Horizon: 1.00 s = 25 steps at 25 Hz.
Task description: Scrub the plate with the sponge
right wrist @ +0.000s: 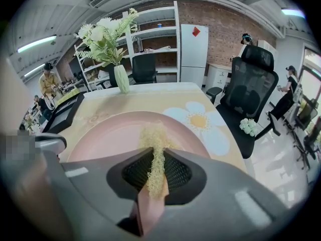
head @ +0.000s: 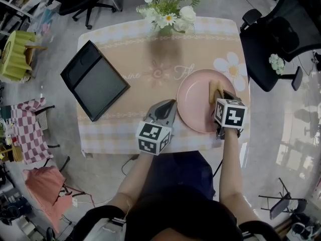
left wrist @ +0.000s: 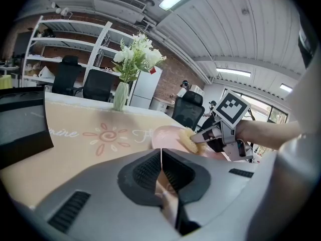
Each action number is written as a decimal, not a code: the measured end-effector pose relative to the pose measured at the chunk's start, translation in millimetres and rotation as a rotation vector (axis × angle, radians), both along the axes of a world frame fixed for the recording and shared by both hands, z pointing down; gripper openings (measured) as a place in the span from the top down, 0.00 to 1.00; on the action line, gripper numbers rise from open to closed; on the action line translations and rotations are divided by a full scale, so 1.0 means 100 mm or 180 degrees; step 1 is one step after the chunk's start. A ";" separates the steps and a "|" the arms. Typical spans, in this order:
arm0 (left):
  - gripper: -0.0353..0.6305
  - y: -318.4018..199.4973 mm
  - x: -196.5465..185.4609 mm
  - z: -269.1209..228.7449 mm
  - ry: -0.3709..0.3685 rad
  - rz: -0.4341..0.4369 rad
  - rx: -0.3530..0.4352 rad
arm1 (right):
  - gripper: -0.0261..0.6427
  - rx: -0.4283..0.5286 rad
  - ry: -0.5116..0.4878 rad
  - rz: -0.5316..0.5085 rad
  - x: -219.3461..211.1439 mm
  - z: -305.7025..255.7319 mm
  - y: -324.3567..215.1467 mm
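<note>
A pink plate [head: 193, 104] lies on the table's right half, near the front edge. My right gripper [head: 219, 97] is over the plate's right side, shut on a yellow scrubby sponge [head: 215, 89]. In the right gripper view the sponge [right wrist: 153, 137] sticks out past the jaws [right wrist: 156, 159] onto the plate [right wrist: 105, 134]. My left gripper [head: 172, 104] is shut, its tips at the plate's left rim. Nothing shows between its jaws [left wrist: 161, 155]. The left gripper view shows the plate [left wrist: 163, 133], the sponge [left wrist: 190, 141] and the right gripper [left wrist: 204, 137] beyond them.
A black tray [head: 95, 80] lies tilted on the table's left side. A vase of white flowers [head: 168, 6] stands at the back edge. A black office chair [head: 273, 39] is beside the table's right side. A peach flowered tablecloth [head: 150, 59] covers the table.
</note>
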<state>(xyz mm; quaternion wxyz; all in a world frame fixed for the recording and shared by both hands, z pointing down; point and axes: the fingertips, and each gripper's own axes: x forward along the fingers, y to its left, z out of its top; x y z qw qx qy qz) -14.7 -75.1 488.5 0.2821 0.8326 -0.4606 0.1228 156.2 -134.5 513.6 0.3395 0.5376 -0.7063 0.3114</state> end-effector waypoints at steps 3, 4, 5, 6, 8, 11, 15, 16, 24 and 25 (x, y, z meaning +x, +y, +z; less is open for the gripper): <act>0.92 0.01 0.02 0.00 -0.0004 0.0009 0.0004 | 0.88 -0.0002 0.0080 0.0009 0.09 0.01 0.01; 0.92 0.01 0.03 0.00 -0.0008 0.0012 0.0003 | 0.88 -0.0005 0.0090 0.0014 0.11 0.01 0.02; 0.92 0.01 0.03 0.00 -0.0011 0.0016 0.0003 | 0.88 -0.0007 0.0105 0.0017 0.13 0.01 0.02; 0.92 0.01 0.04 0.00 -0.0012 0.0021 0.0004 | 0.88 -0.0008 0.0128 0.0020 0.15 0.01 0.02; 0.92 0.01 0.04 0.00 -0.0013 0.0027 0.0008 | 0.88 -0.0008 0.0190 0.0021 0.19 0.01 0.03; 0.92 0.02 0.05 0.00 -0.0018 0.0030 0.0010 | 0.88 -0.0003 0.0262 0.0011 0.23 0.01 0.05; 0.92 0.03 0.06 0.01 -0.0025 0.0041 0.0011 | 0.88 -0.0005 0.0331 0.0045 0.30 0.03 0.08; 0.92 0.04 0.07 0.01 -0.0027 0.0044 0.0012 | 0.88 -0.0005 0.0360 0.0054 0.32 0.03 0.09; 0.92 0.08 0.10 -0.01 -0.0035 0.0080 0.0027 | 0.88 0.0008 0.0538 0.0062 0.42 0.01 0.16; 0.92 0.09 0.11 -0.01 -0.0037 0.0083 0.0030 | 0.88 0.0012 0.0559 0.0059 0.43 0.01 0.16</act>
